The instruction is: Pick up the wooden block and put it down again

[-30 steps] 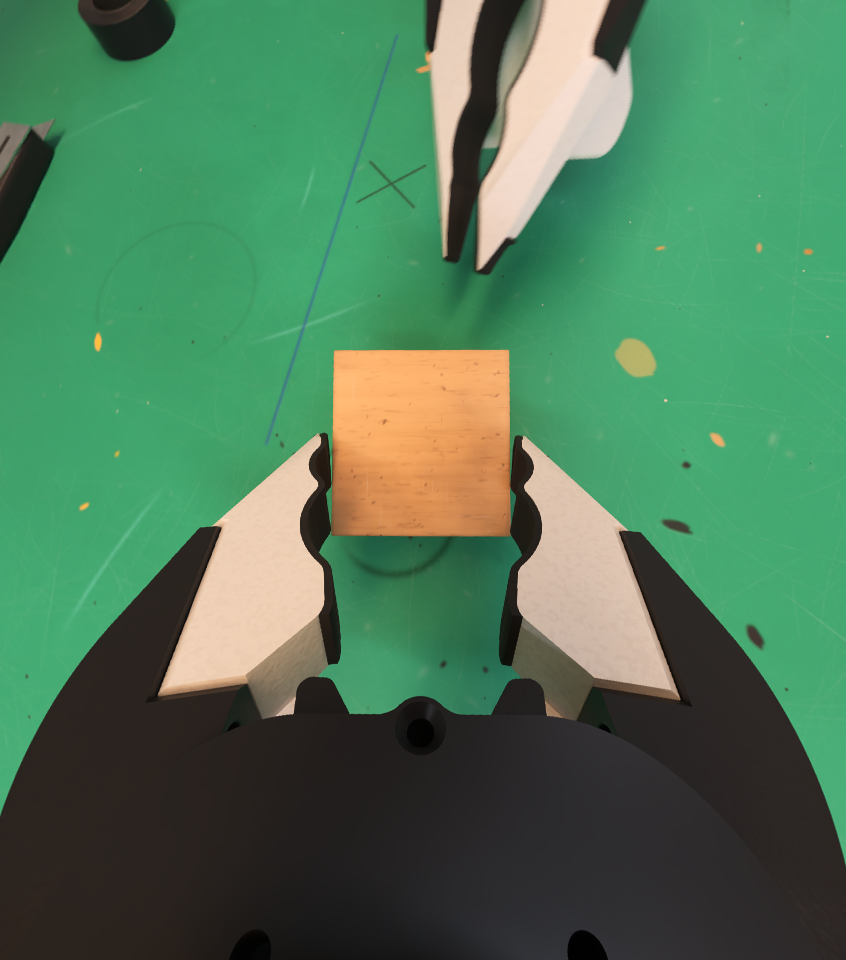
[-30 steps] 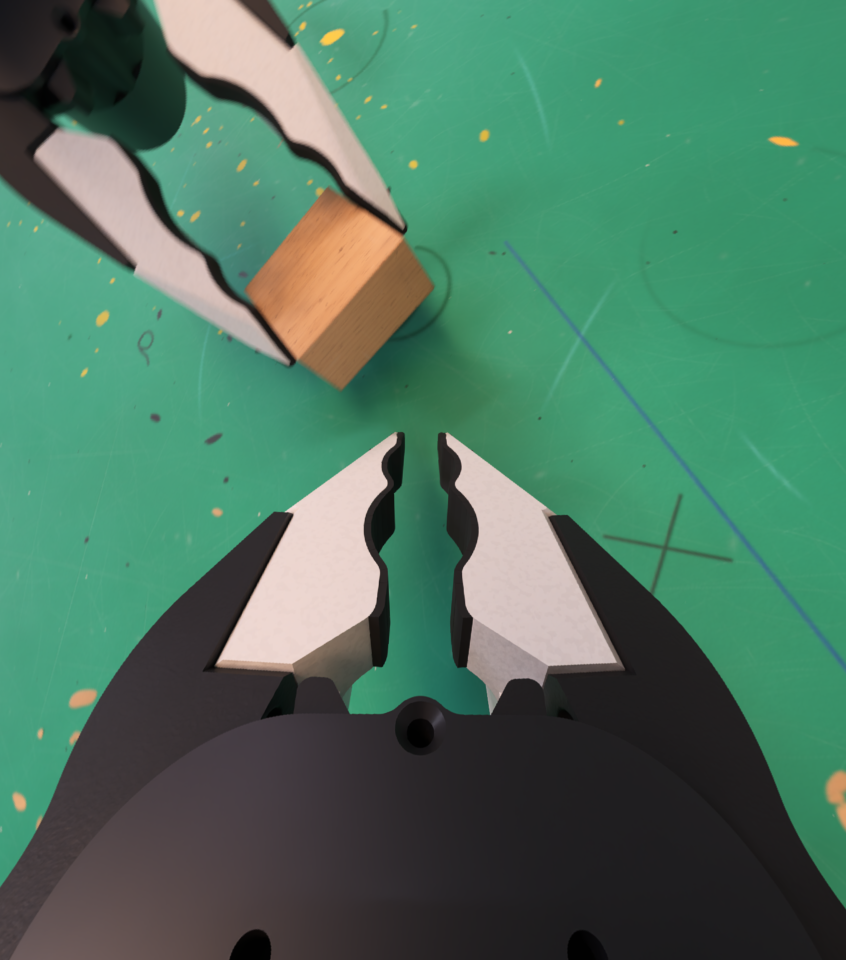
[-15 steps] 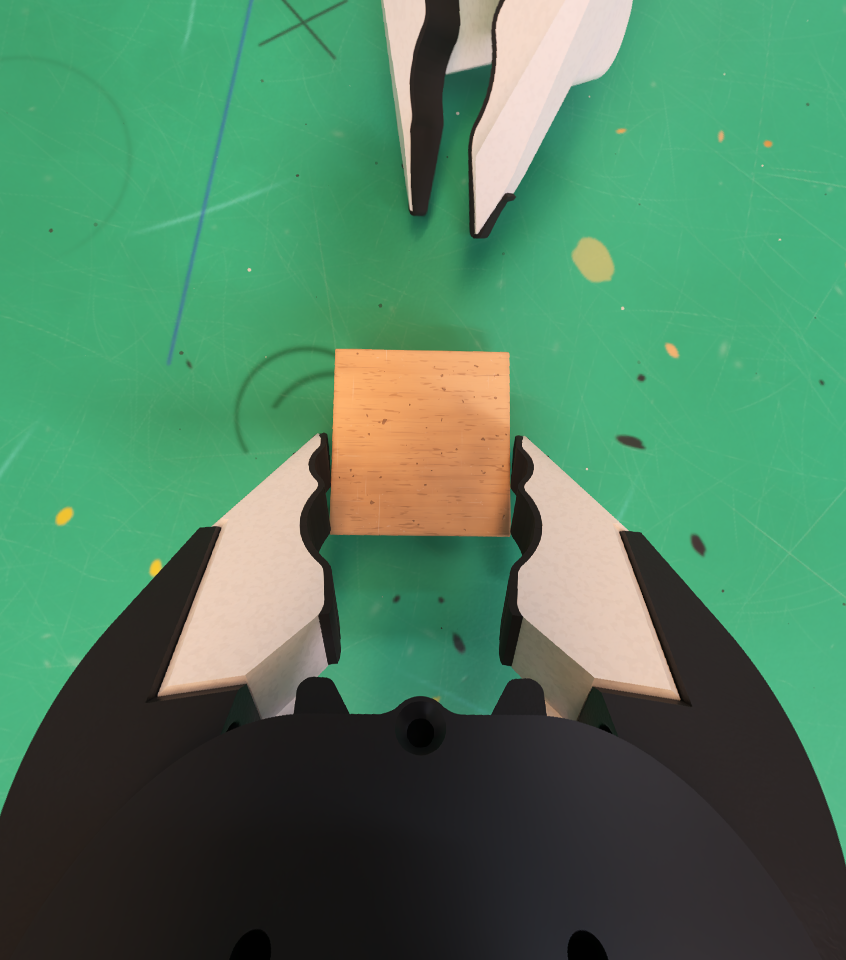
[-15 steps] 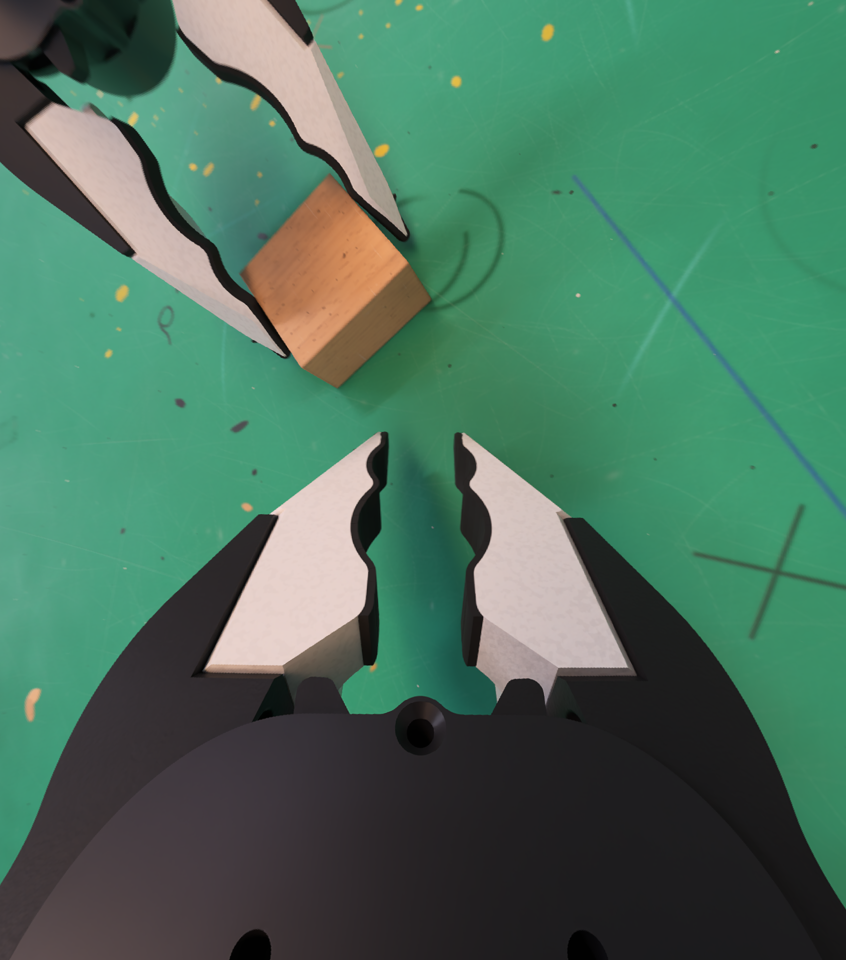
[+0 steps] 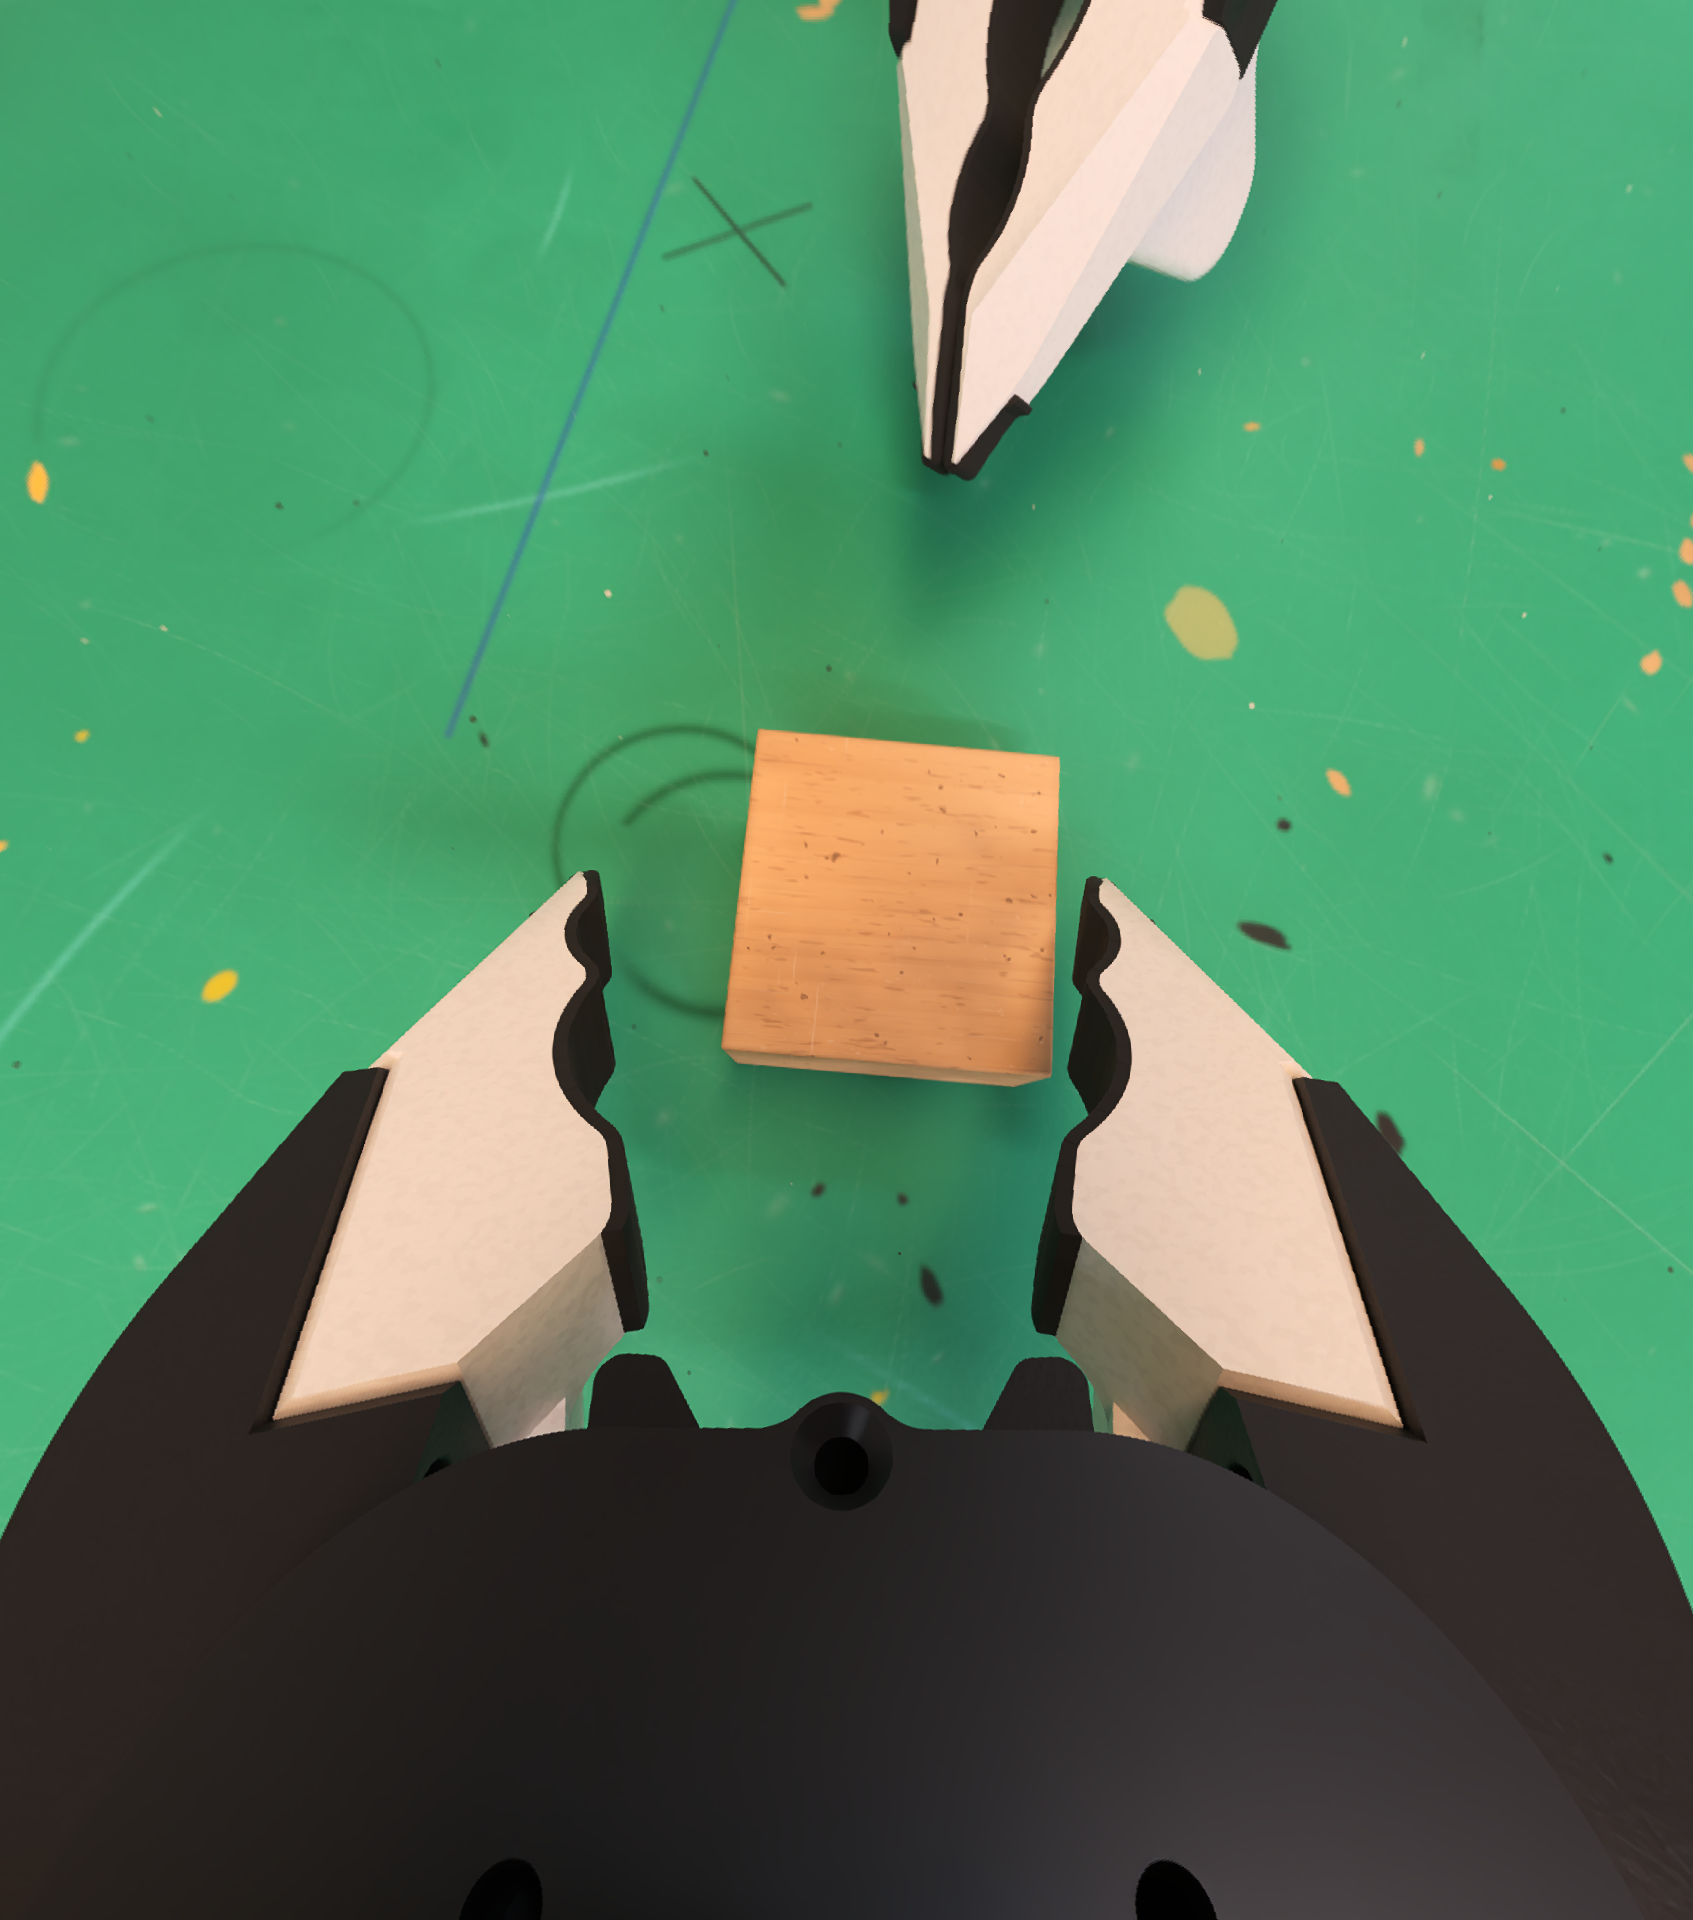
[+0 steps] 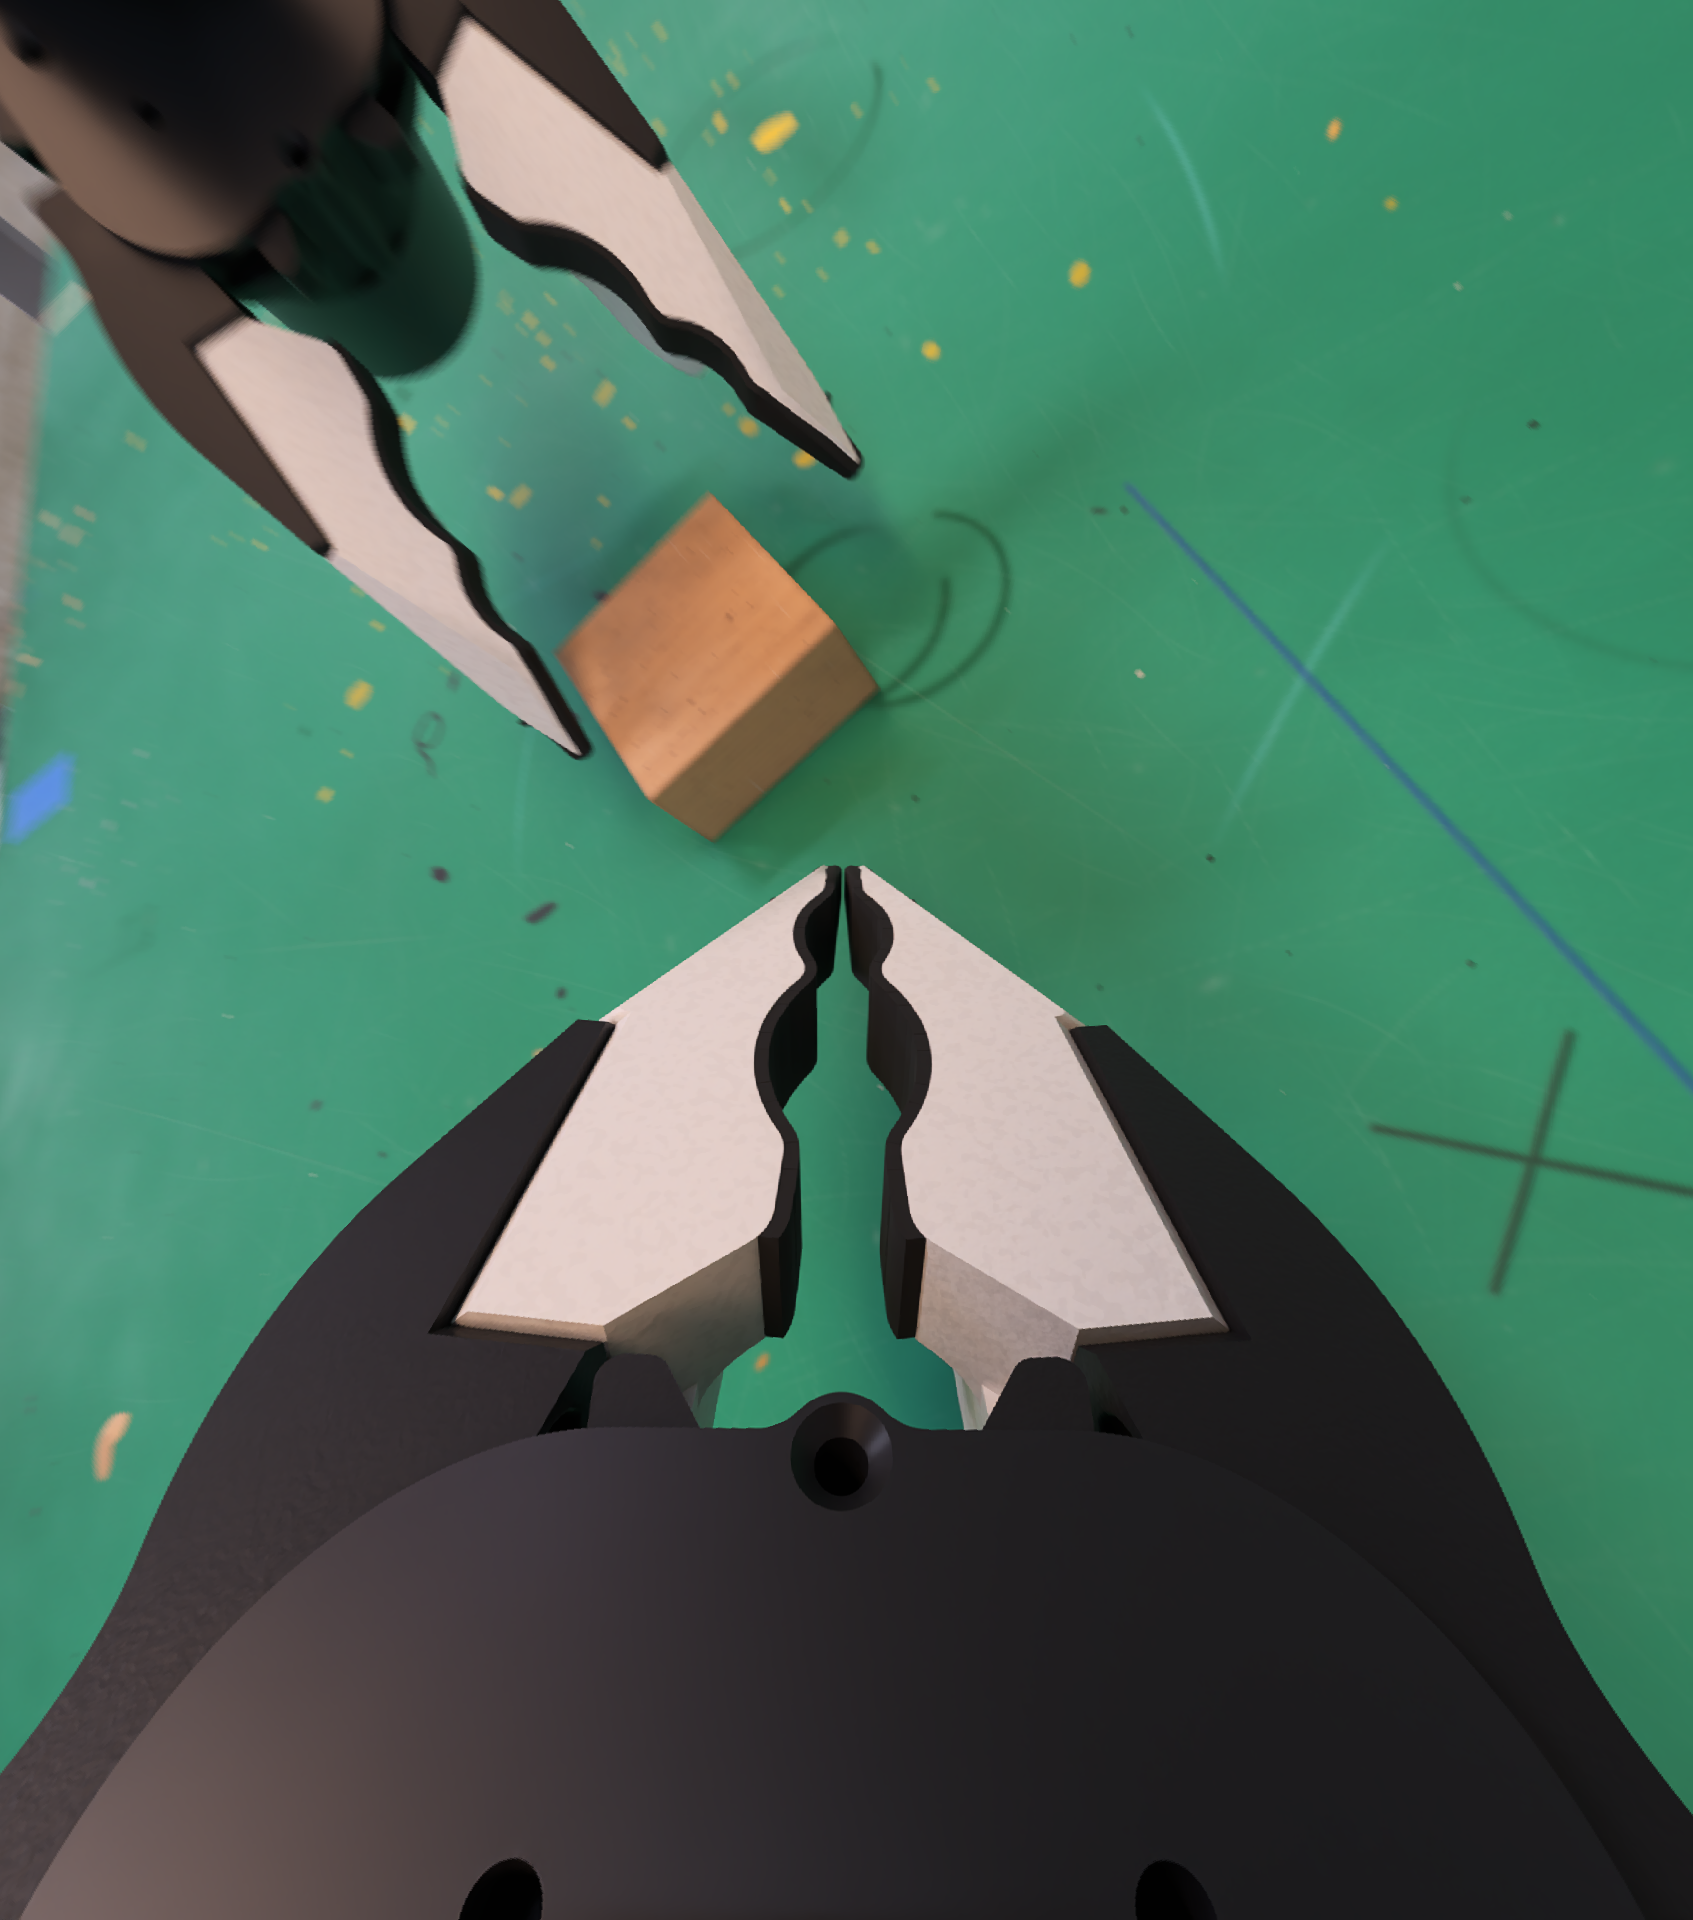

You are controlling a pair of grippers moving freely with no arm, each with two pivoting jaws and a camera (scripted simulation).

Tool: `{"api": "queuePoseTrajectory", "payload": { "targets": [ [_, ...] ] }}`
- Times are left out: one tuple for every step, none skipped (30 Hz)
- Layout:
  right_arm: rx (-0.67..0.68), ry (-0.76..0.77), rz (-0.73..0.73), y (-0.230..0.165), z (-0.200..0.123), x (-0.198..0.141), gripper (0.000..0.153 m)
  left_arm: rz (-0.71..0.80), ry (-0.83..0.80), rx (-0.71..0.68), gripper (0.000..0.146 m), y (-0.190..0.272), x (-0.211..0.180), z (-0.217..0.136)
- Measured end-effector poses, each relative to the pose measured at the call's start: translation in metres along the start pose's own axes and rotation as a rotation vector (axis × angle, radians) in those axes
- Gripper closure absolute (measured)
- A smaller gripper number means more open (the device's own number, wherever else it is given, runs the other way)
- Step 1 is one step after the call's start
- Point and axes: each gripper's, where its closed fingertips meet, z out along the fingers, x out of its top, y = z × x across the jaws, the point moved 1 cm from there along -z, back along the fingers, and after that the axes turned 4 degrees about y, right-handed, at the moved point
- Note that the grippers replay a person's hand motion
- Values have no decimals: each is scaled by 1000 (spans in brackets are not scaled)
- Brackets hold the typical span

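Note:
The wooden block (image 5: 892,904) is a light brown cube resting on the green mat (image 5: 198,935). My left gripper (image 5: 842,888) is open, with a finger on either side of the block and a gap on both sides; the block sits nearer the right finger. In the right wrist view the block (image 6: 717,665) lies free on the mat, and the left gripper (image 6: 714,608) hovers open over it. My right gripper (image 6: 842,873) is shut and empty, its tips just short of the block. It also shows in the left wrist view (image 5: 946,462), beyond the block.
The mat carries pen marks: an X (image 6: 1538,1164), a blue line (image 6: 1444,821) and drawn circles (image 5: 655,862). The table's left edge (image 6: 11,582) shows in the right wrist view, with floor and blue items beyond.
My left gripper has opened and let go of the block, which now lies on the mat, and has drawn back. My right gripper has closed from slightly open to shut.

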Motion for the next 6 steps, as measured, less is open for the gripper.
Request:
{"api": "queuePoseTrajectory", "payload": {
  "targets": [
    [-31, -24, -15, 3, 1, -3, 149, 0, -14, -4, 55, 1, -2, 1],
    [-50, -45, -27, 5, 1, -6, 142, -2, -24, -13, 54, 3, -4, 2],
    [-62, -58, -35, 6, 1, -7, 133, -11, -35, -30, 52, 5, -6, 3],
    [-67, -69, -38, 6, 1, -9, 127, -24, -50, -53, 50, 8, -9, 4],
    [-65, -83, -36, 6, 1, -11, 123, -33, -68, -70, 49, 10, -12, 5],
    [-59, -103, -31, 5, 1, -13, 119, -30, -84, -79, 49, 12, -14, 5]
  ]
}}
